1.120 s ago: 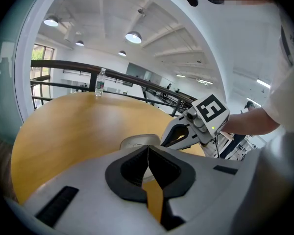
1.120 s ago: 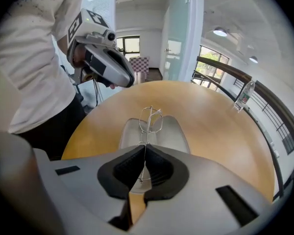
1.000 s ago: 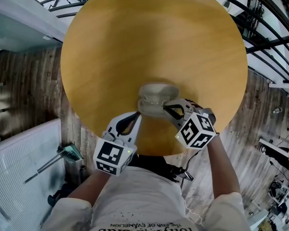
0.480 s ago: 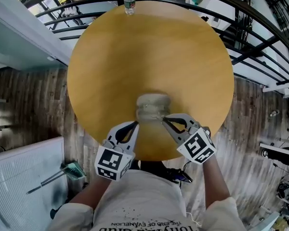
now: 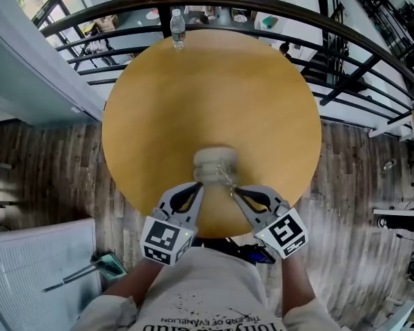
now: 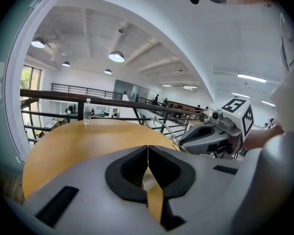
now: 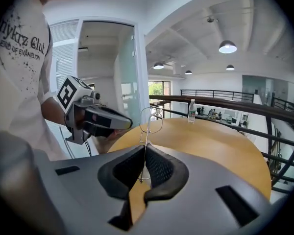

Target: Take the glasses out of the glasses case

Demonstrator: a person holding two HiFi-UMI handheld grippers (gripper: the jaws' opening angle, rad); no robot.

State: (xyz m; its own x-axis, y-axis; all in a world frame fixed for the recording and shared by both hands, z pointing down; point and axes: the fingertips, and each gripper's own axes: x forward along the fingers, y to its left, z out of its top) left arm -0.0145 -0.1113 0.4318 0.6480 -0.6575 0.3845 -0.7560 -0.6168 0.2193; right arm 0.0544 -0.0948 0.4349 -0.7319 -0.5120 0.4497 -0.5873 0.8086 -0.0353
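Note:
A pale grey glasses case [image 5: 215, 163] lies open on the round wooden table [image 5: 262, 102], near its front edge. Thin wire-framed glasses [image 7: 149, 123] stand up between the pads of my right gripper [image 5: 234, 189], which is shut on a temple; in the head view the glasses [image 5: 226, 178] hang just in front of the case. My left gripper [image 5: 196, 187] is shut with nothing in it, just off the case's near left side. Each gripper view shows the other gripper: the right one [image 6: 186, 138] and the left one [image 7: 129, 124]. The case is hidden in both gripper views.
A water bottle [image 5: 178, 29] stands at the table's far edge, by a dark metal railing [image 5: 345, 19]. Wooden floor [image 5: 48, 164] lies to the left and right below the table. My body is close against the table's near edge.
Both grippers have drawn back from the case toward me. The right one has come away from the case with the glasses in it. The head camera has shifted, showing more of the far railing.

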